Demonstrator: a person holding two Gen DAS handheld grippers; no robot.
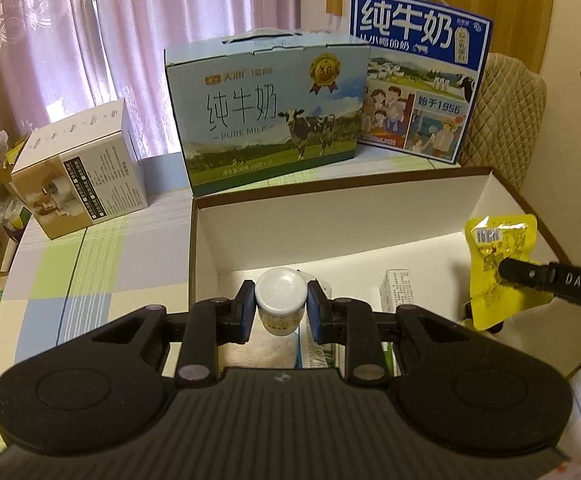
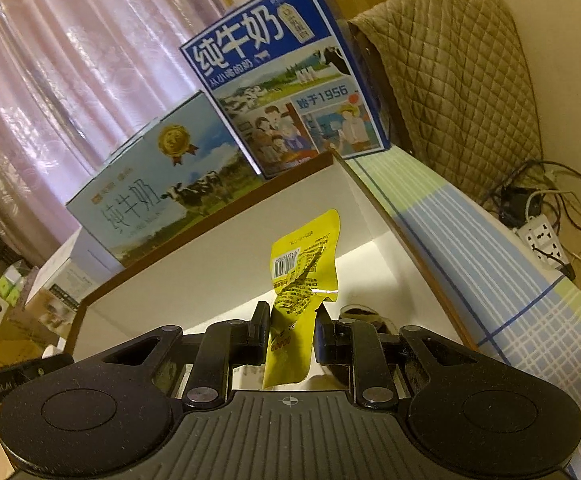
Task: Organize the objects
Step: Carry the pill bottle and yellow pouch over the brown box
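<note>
My left gripper [image 1: 281, 304] is shut on a small white-capped bottle [image 1: 281, 294], held over the near part of a white open box [image 1: 330, 216]. Under it in the box lie a pale cloth [image 1: 258, 350] and a small white carton [image 1: 397, 290]. At the right edge of the left wrist view my right gripper [image 1: 506, 270] is shut on a yellow snack packet [image 1: 498, 268] held above the box's right side. In the right wrist view the yellow snack packet [image 2: 300, 292] stands upright, pinched in the right gripper [image 2: 292, 330], with the box's wall [image 2: 218, 256] behind it.
Behind the box stand a light blue milk carton case [image 1: 270, 116] and a dark blue milk case [image 1: 414, 76]. A white appliance box [image 1: 78, 168] sits at the left on the checked tablecloth [image 1: 90, 272]. A quilted chair cover [image 2: 450, 80] and a power strip [image 2: 542, 244] are at the right.
</note>
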